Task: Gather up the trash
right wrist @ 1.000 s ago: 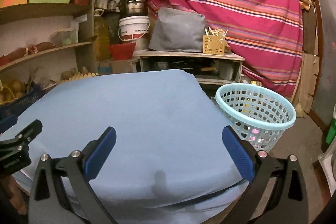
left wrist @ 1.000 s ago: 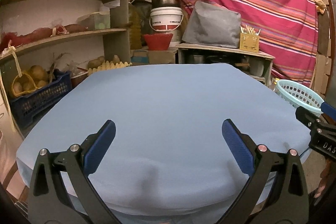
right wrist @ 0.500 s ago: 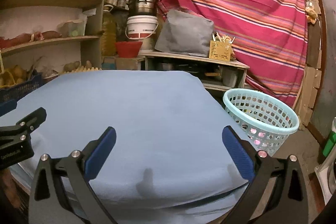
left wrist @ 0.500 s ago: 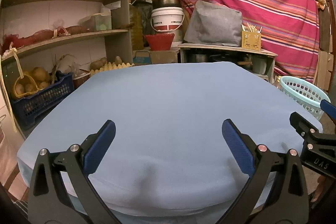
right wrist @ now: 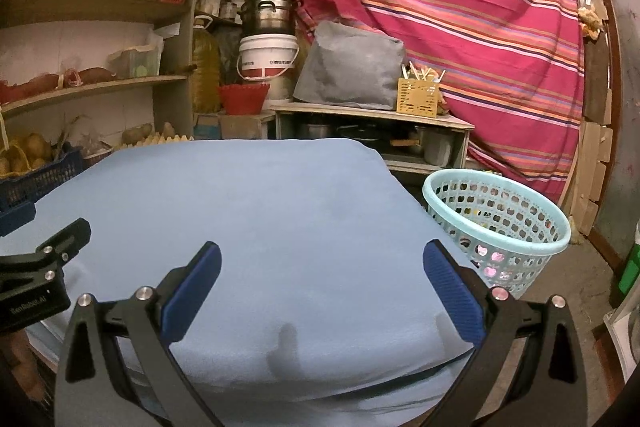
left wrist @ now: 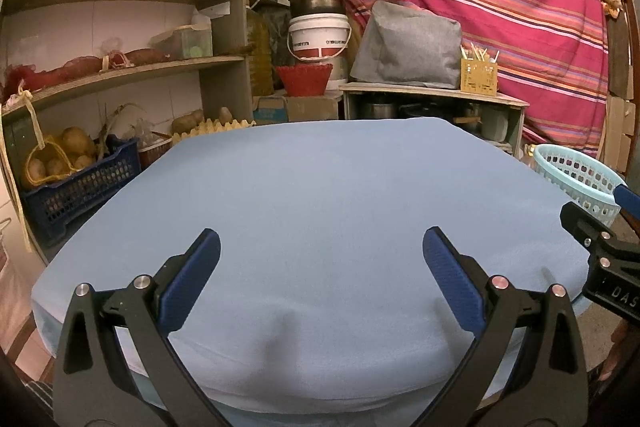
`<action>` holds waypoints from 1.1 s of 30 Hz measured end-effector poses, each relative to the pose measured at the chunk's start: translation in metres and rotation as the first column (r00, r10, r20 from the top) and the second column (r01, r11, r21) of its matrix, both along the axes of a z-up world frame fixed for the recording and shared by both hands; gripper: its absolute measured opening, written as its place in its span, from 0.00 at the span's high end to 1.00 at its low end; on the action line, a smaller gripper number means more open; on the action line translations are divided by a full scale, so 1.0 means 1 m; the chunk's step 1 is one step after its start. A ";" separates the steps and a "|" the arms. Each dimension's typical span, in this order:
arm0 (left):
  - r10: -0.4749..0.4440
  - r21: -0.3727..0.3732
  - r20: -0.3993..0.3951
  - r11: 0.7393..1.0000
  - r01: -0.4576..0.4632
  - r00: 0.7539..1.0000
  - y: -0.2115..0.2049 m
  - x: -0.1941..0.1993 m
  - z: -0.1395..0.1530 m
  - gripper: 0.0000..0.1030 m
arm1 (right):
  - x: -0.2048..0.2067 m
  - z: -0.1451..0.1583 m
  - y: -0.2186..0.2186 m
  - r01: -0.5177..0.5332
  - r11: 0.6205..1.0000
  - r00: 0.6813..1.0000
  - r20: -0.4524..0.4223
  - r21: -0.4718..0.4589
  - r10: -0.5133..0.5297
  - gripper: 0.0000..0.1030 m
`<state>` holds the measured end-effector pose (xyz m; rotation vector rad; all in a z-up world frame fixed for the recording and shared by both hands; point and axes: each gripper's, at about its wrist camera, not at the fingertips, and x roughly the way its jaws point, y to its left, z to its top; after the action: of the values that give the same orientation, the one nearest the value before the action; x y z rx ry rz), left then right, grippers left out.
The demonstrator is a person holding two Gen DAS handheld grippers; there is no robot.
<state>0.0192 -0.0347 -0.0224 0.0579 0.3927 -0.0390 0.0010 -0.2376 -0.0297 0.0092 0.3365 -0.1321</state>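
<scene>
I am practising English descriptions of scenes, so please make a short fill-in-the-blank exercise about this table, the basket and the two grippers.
1. The table is covered with a light ____ cloth.
2. The pale turquoise perforated plastic basket stands on the ____, to the right of the table.
3. The fingers of the left gripper and the right gripper are spread ____, holding nothing.

Missing words: blue; floor; open

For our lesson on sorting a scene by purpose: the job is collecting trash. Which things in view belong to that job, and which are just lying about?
Belong to the job:
light blue basket, with bits showing through its holes
left gripper, open
right gripper, open
blue-covered table

Just lying about:
white bucket
metal pot
red bowl
potatoes
grey cushion
</scene>
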 end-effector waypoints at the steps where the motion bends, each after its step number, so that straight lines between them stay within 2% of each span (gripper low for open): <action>1: 0.000 -0.002 0.002 1.000 0.000 1.000 0.000 0.000 0.000 0.05 | 0.000 0.000 0.000 0.000 1.000 1.000 0.001 0.000 0.000 0.04; 33: 0.001 -0.005 0.019 1.000 -0.001 1.000 -0.002 -0.003 0.002 0.05 | -0.001 0.000 -0.004 0.008 1.000 1.000 0.006 -0.009 -0.008 0.04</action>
<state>0.0163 -0.0368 -0.0203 0.0529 0.3741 -0.0380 0.0002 -0.2412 -0.0301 0.0019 0.3294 -0.1419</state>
